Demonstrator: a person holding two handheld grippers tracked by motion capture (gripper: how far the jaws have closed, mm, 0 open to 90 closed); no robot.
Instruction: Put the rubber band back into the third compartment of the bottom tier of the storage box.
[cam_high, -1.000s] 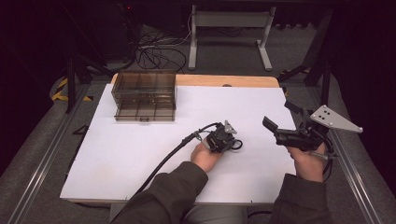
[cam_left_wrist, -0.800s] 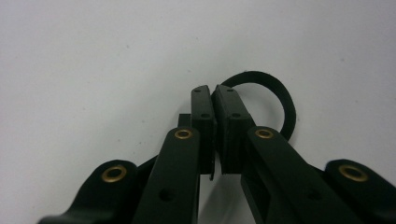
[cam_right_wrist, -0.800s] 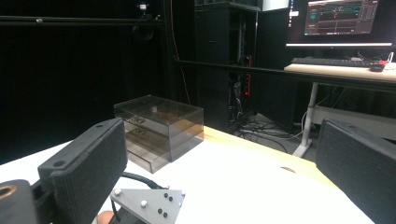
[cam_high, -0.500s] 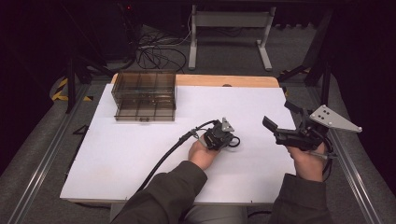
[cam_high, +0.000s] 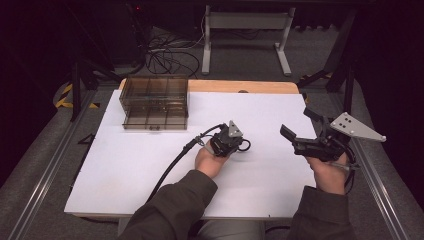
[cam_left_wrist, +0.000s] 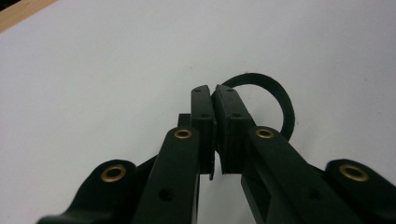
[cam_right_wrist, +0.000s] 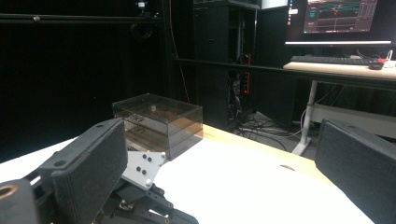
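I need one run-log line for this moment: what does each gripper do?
left gripper: shut on black ring, just above white table | right gripper: open, nothing held | drawer box: untouched

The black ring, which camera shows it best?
The left gripper view: the black ring looms large, pinched by the left claw. The high view shows it as a tiny loop beside that claw.

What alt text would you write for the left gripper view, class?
The left gripper has its black fingers pinched shut on the rim of a black rubber ring. The ring curves off to the right above the white table.
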